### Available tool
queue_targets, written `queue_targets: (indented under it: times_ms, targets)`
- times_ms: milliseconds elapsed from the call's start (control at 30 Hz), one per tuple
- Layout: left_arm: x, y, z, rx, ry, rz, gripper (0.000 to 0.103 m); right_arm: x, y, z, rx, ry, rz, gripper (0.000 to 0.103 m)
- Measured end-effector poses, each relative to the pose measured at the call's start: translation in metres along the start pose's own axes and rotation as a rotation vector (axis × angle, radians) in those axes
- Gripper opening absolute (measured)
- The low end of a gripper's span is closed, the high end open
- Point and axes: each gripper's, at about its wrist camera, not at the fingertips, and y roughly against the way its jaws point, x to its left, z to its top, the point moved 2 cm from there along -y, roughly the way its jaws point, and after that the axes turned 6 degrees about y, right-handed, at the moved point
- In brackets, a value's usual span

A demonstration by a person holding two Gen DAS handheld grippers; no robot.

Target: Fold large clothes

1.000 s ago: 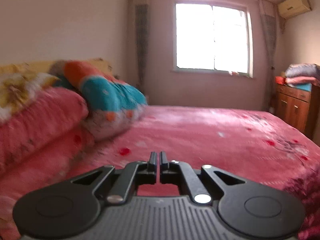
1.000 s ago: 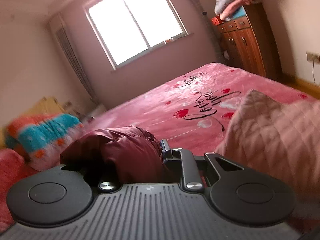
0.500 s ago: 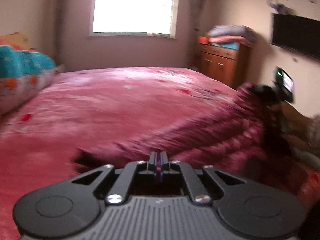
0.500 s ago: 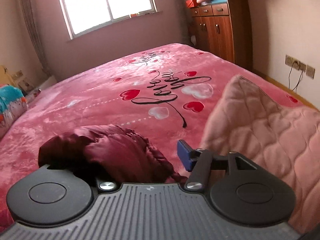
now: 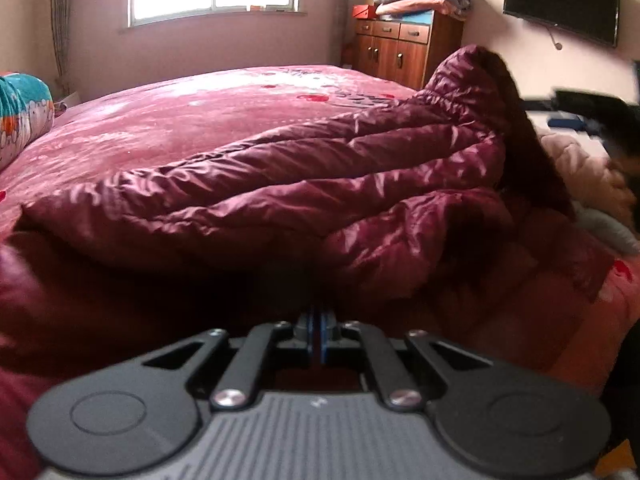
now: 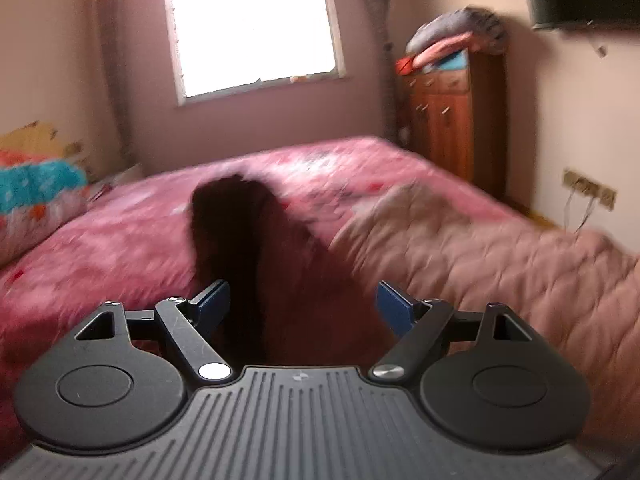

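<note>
A dark maroon quilted down jacket [image 5: 304, 184] lies spread across the pink bed [image 5: 192, 108], its hood raised at the right. My left gripper [image 5: 317, 322] is shut, its tips pushed against the jacket's near edge; whether fabric is pinched is hidden in shadow. In the blurred right wrist view my right gripper [image 6: 303, 304] is open, its blue pads [image 6: 394, 306] wide apart. The jacket's dark hood end [image 6: 256, 248] stands between and just beyond them.
A beige-pink quilted blanket [image 6: 480, 256] lies on the bed's right side. A teal and orange bundle [image 5: 20, 108] sits at the left. A wooden cabinet [image 5: 404, 50] with folded bedding stands by the far wall, a TV [image 5: 560, 0] above right.
The right gripper has opened and let go of the jacket, and lifted back. The left gripper swung right and came down to the jacket's near edge.
</note>
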Motion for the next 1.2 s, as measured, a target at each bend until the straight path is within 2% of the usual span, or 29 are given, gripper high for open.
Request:
queue_targets:
  times_ms: [100,167,267,333,467,533,600,700,933,1033,1100,1167,1200]
  targets:
    - [0.000,-0.013,0.008,-0.011,-0.011,0.019,0.001,0.031,-0.013,-0.021,0.102,0.098,0.084,0.093]
    - [0.003,-0.020,0.017,-0.025,-0.003,0.028,0.001,0.051,-0.024,-0.028,0.151,0.186,0.110,0.066]
    - [0.009,-0.022,0.032,-0.051,0.001,0.046,0.001,0.070,-0.047,-0.032,0.245,0.235,0.197,0.042]
    - [0.016,-0.026,0.047,-0.079,0.003,0.066,0.001,0.081,-0.060,-0.030,0.263,0.258,0.237,0.042]
    - [0.039,-0.031,0.085,-0.163,0.019,0.134,0.001,0.105,-0.077,-0.013,0.244,0.288,0.318,0.042]
    - [0.055,-0.036,0.107,-0.207,0.021,0.174,0.001,0.111,-0.106,0.000,0.219,0.293,0.343,0.042]
    - [0.073,-0.049,0.133,-0.226,0.018,0.216,0.002,0.120,-0.127,0.013,0.186,0.314,0.330,0.039]
    - [0.102,-0.076,0.162,-0.239,0.027,0.320,0.002,0.128,-0.174,0.031,0.129,0.327,0.277,0.038]
    - [0.143,-0.129,0.195,-0.224,0.052,0.483,0.002,0.136,-0.267,0.085,0.070,0.253,0.108,0.040]
    - [0.140,-0.133,0.193,-0.221,0.031,0.510,0.003,0.137,-0.287,0.090,0.080,0.270,0.018,0.049]
    - [0.134,-0.125,0.187,-0.229,0.018,0.493,0.006,0.134,-0.291,0.094,0.069,0.252,-0.004,0.056]
    - [0.126,-0.114,0.184,-0.247,-0.016,0.470,0.011,0.133,-0.285,0.097,0.035,0.225,-0.026,0.092]
    - [0.124,-0.107,0.182,-0.255,-0.028,0.451,0.014,0.126,-0.274,0.098,0.006,0.213,-0.042,0.097]
